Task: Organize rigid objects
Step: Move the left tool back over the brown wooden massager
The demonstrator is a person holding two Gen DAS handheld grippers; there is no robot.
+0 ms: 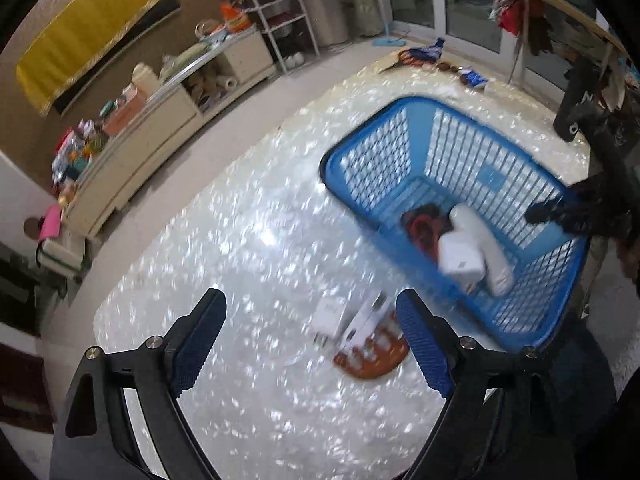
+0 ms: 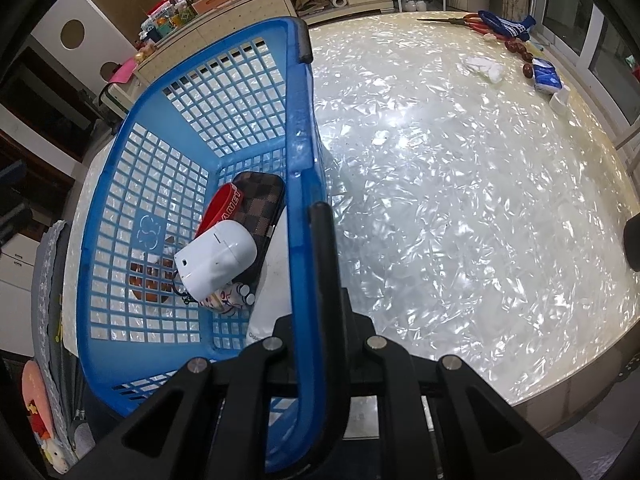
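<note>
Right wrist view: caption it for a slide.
Right gripper shut on the blue basket rim; white case and checkered pouch inside.

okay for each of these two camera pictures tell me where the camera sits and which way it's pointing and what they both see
Left wrist view: sits on the left claw, angled down over the table; its open blue-padded fingers show, nothing between them.
Right wrist view: sits on the right claw, looking steeply down along the basket wall; its black fingers are shut on the rim.
Shared: the blue basket with the white case inside, and the shiny table.
</note>
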